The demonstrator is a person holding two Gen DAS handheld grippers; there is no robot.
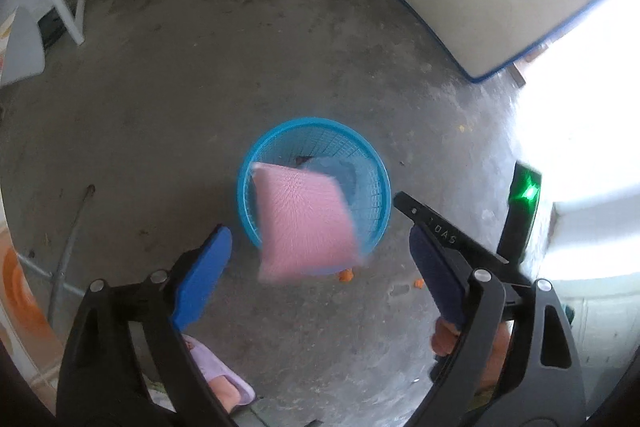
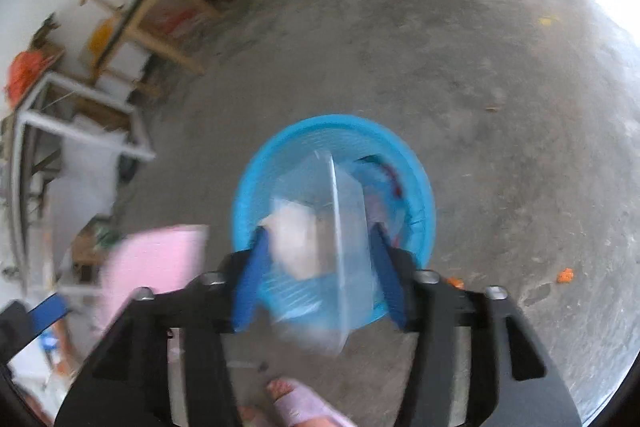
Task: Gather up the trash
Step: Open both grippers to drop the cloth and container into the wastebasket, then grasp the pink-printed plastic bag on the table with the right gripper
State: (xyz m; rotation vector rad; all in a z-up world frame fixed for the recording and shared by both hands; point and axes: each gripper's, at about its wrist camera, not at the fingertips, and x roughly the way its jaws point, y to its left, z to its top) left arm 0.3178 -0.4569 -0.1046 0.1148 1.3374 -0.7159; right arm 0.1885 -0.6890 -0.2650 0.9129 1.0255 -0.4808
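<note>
Where legible, the right claw (image 1: pixel 430 223) reads "DAS" (partly).

Both wrist cameras look steeply down at the floor (image 1: pixel 280 67) from above. Both share the basket (image 1: pixel 372 167) (image 2: pixel 420 179); the right view sits nearer, almost directly over it.

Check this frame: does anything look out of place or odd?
Yes. A blurred pink packet hangs free between the open left gripper fingers, over the near rim of the blue basket. Small orange scraps lie on the floor outside it.
</note>
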